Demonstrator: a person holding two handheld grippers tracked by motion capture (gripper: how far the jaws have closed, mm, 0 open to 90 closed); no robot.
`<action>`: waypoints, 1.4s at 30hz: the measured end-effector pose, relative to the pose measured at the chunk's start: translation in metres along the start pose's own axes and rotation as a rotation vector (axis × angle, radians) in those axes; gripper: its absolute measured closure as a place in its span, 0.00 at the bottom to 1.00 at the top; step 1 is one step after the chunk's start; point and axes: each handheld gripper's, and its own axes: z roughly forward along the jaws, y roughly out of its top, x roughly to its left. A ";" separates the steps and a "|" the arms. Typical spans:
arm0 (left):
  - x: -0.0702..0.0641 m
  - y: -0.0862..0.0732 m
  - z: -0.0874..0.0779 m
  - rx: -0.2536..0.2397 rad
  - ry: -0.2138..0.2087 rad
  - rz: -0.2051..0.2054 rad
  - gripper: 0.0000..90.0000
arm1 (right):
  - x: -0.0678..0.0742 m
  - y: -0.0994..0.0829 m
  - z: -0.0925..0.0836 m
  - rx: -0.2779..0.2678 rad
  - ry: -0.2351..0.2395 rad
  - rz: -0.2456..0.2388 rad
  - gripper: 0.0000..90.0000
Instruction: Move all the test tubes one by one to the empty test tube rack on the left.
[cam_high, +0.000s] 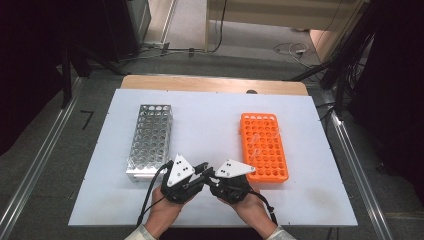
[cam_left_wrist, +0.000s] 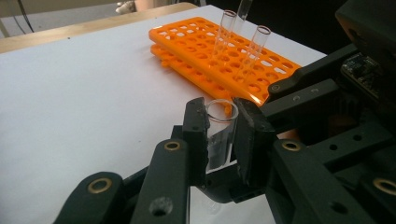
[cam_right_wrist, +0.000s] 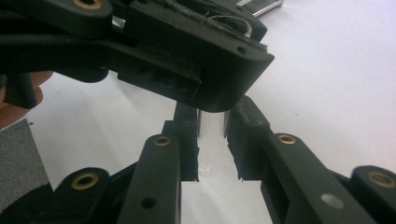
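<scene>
1. Right now both hands meet low at the near edge of the white counter (cam_high: 210, 120), between the two racks.
2. The left hand-held gripper (cam_high: 200, 172) has its jaws pinched onto a clear glass test tube (cam_left_wrist: 220, 135); in the left gripper view the pads press on both sides of the glass, just under its open rim.
3. The tube stands roughly upright between those jaws, open mouth at the top, its lower part hidden behind the black linkage.
4. The right hand-held gripper (cam_high: 212, 175) points inward at the same spot. In the right gripper view its jaws stand close on either side of a narrow clear strip that looks like the same tube (cam_right_wrist: 212, 126), with the body of the left gripper just above. The jaws are nearly closed, and I take them to be touching the glass, though the pads are partly in shadow.
5. The tube is therefore held in the air just above the counter, caught by both grippers at once, close to the near left corner of the orange rack (cam_high: 264, 146).
6. The orange rack lies to the right of the hands, with a few clear tubes (cam_left_wrist: 252, 49) standing tilted in its holes.
7. The metal rack (cam_high: 150, 140) sits to the left of the hands, well apart from the orange one.
</scene>
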 end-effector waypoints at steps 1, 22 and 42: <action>0.000 0.000 0.000 -0.001 0.001 0.000 0.84 | 0.000 0.000 0.000 0.000 0.000 0.000 0.79; 0.055 0.030 -0.053 -0.105 0.121 -0.118 0.84 | -0.018 -0.006 -0.031 -0.013 -0.011 0.030 0.48; 0.114 0.026 -0.104 -0.131 0.342 -0.189 0.84 | -0.031 -0.013 -0.047 -0.025 -0.036 0.061 0.45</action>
